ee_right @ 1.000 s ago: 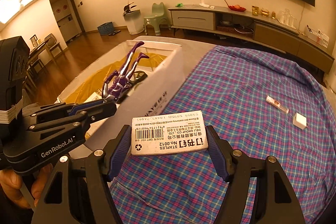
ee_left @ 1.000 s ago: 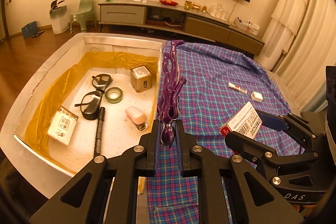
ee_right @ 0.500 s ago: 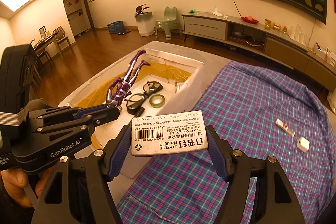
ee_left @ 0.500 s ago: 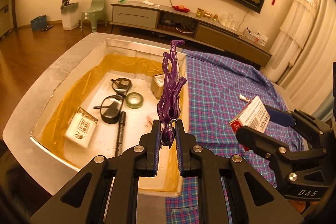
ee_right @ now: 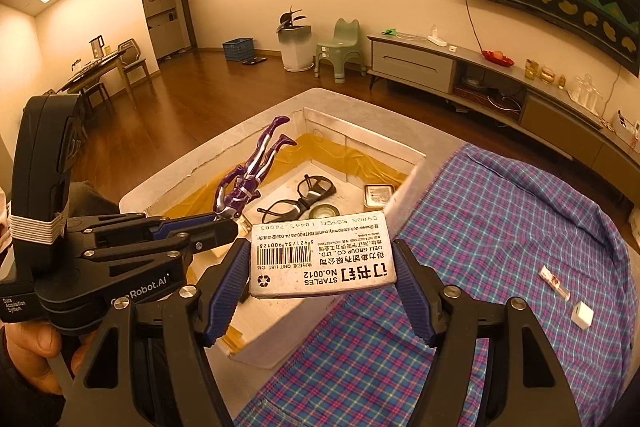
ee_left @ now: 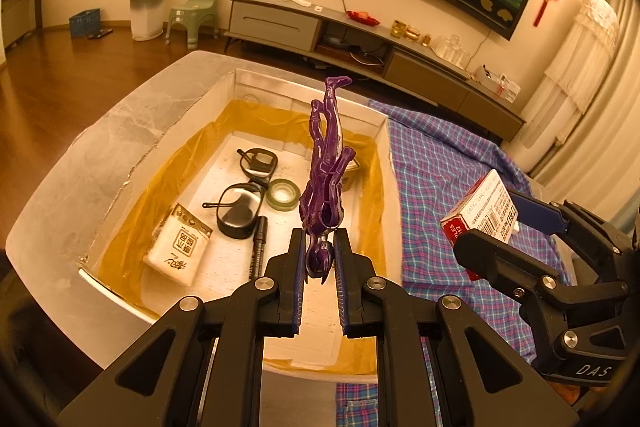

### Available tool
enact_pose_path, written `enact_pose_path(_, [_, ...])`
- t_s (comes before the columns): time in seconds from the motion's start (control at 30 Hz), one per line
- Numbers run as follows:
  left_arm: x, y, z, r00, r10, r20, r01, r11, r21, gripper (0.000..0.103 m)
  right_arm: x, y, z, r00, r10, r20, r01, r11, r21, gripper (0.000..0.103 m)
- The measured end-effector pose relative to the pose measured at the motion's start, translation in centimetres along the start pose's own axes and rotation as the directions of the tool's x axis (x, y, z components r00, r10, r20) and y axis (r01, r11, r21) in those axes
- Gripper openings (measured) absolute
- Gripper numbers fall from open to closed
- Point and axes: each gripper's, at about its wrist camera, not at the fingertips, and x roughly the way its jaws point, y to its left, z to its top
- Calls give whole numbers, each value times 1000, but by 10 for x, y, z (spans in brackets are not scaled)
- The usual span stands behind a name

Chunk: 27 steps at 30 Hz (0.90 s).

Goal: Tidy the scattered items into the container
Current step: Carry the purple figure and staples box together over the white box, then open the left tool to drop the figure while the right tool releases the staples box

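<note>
The purple plastic action figure [ee_left: 326,163] hangs head-down-in-the-jaws, legs pointing up and away, over the open white foam box lined with yellow film [ee_left: 120,155]. The left gripper [ee_left: 319,259] is clamped almost fully closed on the figure's head. Just beside it, the right gripper [ee_right: 322,259] has its blue pads pressed against both ends of a flat white staple box with a barcode [ee_right: 322,259], held above the near corner of the foam box and the cloth's edge.

Inside the foam box lie black-framed glasses [ee_left: 244,191], a roll of greenish tape [ee_left: 283,194], a black marker [ee_left: 258,247], a white packet with printed characters [ee_left: 180,247] and a small square tin [ee_right: 378,195].

The foam box sits beside a blue-and-pink plaid cloth [ee_right: 500,227], where a small tube [ee_right: 554,283] and a white cube [ee_right: 582,315] rest well apart from it. Behind are a wooden floor, a low grey media cabinet [ee_right: 416,63] and a green child's chair [ee_right: 340,47].
</note>
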Motion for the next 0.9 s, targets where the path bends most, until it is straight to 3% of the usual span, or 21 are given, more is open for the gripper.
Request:
enact_pose_path(0.53, [26, 45, 14, 995, -31, -99, 16, 989, -146, 14, 57, 23, 26, 997, -21, -75, 12, 992, -122, 71])
enact_pose_path(0.9, [52, 64, 13, 982, 36, -187, -70, 982, -177, 15, 106, 30, 25, 982, -63, -176, 23, 974, -225, 71])
